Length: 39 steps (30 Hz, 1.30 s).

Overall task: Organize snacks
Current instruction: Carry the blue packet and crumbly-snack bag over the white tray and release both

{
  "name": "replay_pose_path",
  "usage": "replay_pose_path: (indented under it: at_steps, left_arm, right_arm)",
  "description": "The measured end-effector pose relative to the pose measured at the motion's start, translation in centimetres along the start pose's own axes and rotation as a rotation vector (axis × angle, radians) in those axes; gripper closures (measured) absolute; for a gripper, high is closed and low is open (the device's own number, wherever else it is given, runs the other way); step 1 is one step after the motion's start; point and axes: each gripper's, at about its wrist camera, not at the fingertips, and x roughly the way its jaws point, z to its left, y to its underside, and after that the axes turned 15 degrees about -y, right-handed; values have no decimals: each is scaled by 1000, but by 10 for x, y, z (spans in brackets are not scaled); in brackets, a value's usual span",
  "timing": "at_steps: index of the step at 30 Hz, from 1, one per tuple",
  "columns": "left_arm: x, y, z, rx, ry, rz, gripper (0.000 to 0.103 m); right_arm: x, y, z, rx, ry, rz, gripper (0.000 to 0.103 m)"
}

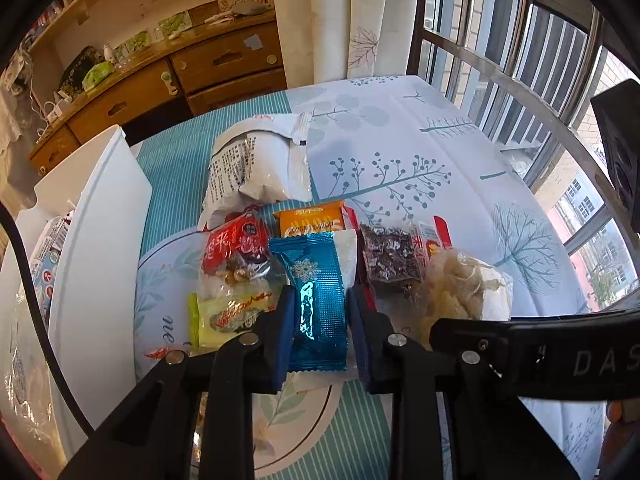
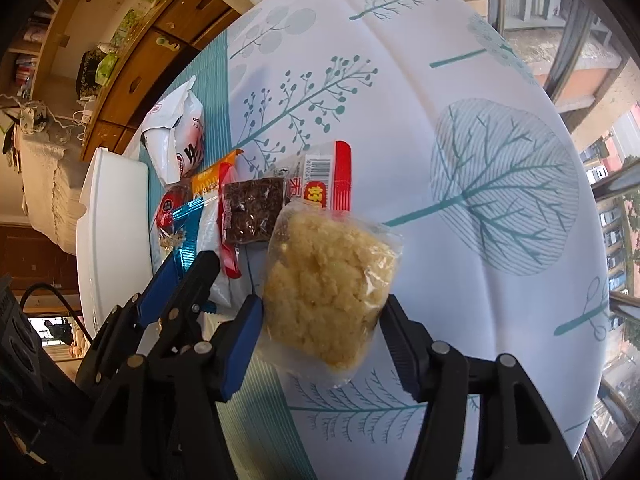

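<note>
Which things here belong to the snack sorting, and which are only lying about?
Job:
left gripper, shut on blue packet
right gripper, around yellow snack bag
dark brown bar
orange packet
white bin

Lying about:
wooden cabinet
curtain

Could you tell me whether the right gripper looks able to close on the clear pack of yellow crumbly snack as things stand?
Probably yes: the yellow snack pack already sits between the right gripper's open jaws, with nothing lying over it. The left gripper is beside it, shut on the blue packet.
</note>
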Motion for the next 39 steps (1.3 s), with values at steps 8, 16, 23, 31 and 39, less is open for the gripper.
replay_pose_path:
  at_steps: [8,16,23,31,39]
  left_arm:
    - [-18,5,9,0,14,3,79]
    - [-50,12,30,-19,62,-36,79]
    - [-86,25,61,-28,133,-72,79]
    - [-118,47,116,-41,147,-95,79]
    - [-131,68,195,-50,155,-90,79]
  right_arm:
    - [-5,10,-4,57,29,37,49]
    - [-13,33,-9,152,43,50,50]
    - [-17,63,1,212,33,61,50]
    - [-17,102,38,216,17,82,51]
    - [-8,138,91,195,-15,49,51]
